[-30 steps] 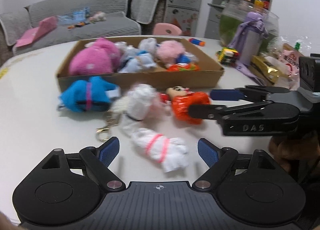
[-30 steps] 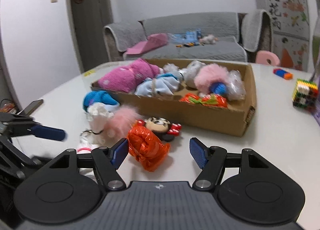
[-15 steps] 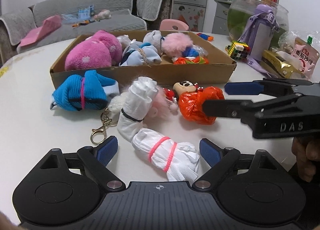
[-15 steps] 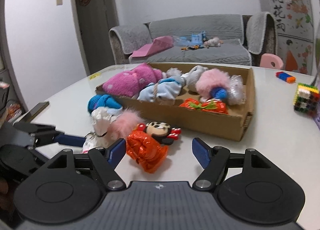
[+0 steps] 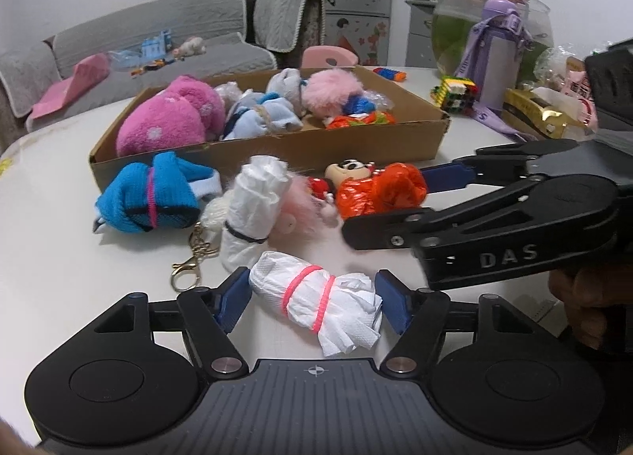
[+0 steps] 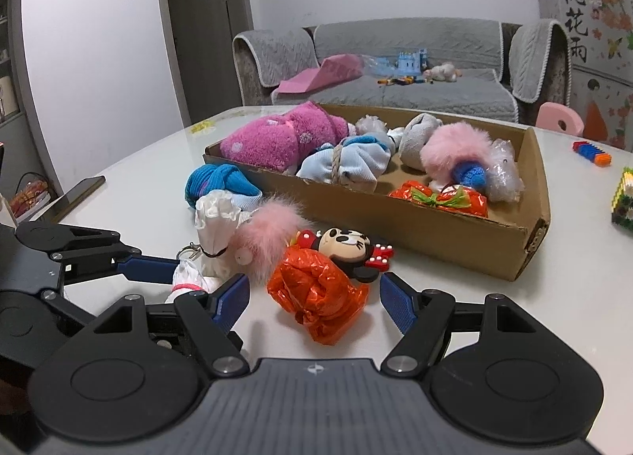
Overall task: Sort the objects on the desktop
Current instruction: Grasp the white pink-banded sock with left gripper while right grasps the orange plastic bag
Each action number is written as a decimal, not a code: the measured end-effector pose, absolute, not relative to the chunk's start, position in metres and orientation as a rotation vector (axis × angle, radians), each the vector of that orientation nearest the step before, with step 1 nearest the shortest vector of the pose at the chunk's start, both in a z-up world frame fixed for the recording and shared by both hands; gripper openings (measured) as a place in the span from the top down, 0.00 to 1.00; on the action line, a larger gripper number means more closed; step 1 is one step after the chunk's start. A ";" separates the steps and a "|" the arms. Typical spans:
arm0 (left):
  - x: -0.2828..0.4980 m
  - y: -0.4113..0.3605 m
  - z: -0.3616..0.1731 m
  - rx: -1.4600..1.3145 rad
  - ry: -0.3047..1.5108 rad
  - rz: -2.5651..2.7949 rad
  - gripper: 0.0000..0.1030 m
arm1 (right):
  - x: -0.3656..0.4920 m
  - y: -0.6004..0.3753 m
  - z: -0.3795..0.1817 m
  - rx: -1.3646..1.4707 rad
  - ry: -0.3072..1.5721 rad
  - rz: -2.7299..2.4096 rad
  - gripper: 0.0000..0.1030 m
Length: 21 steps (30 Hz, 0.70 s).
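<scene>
A white paper bundle tied with pink bands (image 5: 316, 302) lies on the table between the open fingers of my left gripper (image 5: 314, 302); the pads stand at its ends. An orange plastic bundle (image 6: 318, 291) lies between the open fingers of my right gripper (image 6: 314, 298), not touched. The orange bundle (image 5: 379, 190) and the right gripper (image 5: 389, 203) also show in the left wrist view. A Minnie charm (image 6: 344, 247), a pink furry keychain (image 6: 263, 235), a second white bundle (image 5: 253, 205) and a blue rolled cloth (image 5: 148, 196) lie before the cardboard box (image 6: 415, 223).
The box holds a magenta plush (image 6: 281, 136), a light blue cloth bundle (image 6: 348, 160), a pink pompom (image 6: 455, 148) and an orange wrapped item (image 6: 439, 196). A block cube (image 5: 455, 93), purple bottle (image 5: 496, 59) and snack packs (image 5: 542, 112) stand right. A phone (image 6: 77, 194) lies left.
My left gripper has moved forward so the white pink-banded bundle now lies between its fingers. My right gripper has moved forward and its fingers now flank the orange bundle.
</scene>
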<state>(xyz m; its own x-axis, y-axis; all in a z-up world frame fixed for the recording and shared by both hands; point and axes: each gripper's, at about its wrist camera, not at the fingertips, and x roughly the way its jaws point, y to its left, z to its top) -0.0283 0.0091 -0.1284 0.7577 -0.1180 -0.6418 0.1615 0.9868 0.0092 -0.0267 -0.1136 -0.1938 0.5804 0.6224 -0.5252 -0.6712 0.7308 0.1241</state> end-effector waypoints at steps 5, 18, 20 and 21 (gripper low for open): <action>-0.030 0.006 -0.128 0.062 0.695 -0.154 0.30 | -0.025 -0.115 -0.196 -0.087 0.610 0.760 0.47; -0.054 0.018 -0.109 0.067 0.679 -0.102 0.32 | -0.033 -0.131 -0.190 -0.048 0.590 0.758 0.60; -0.058 0.023 -0.102 0.065 0.672 -0.087 0.32 | -0.032 -0.136 -0.188 -0.027 0.587 0.755 0.60; -0.061 0.026 -0.098 0.064 0.668 -0.077 0.32 | -0.031 -0.138 -0.186 -0.020 0.585 0.753 0.60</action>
<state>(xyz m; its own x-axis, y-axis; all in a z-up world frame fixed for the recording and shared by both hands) -0.0613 0.0262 -0.0984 0.7826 -0.0510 -0.6205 0.0920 0.9952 0.0343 -0.0314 -0.1379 -0.1865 0.5786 0.6387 -0.5073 -0.6498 0.7368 0.1867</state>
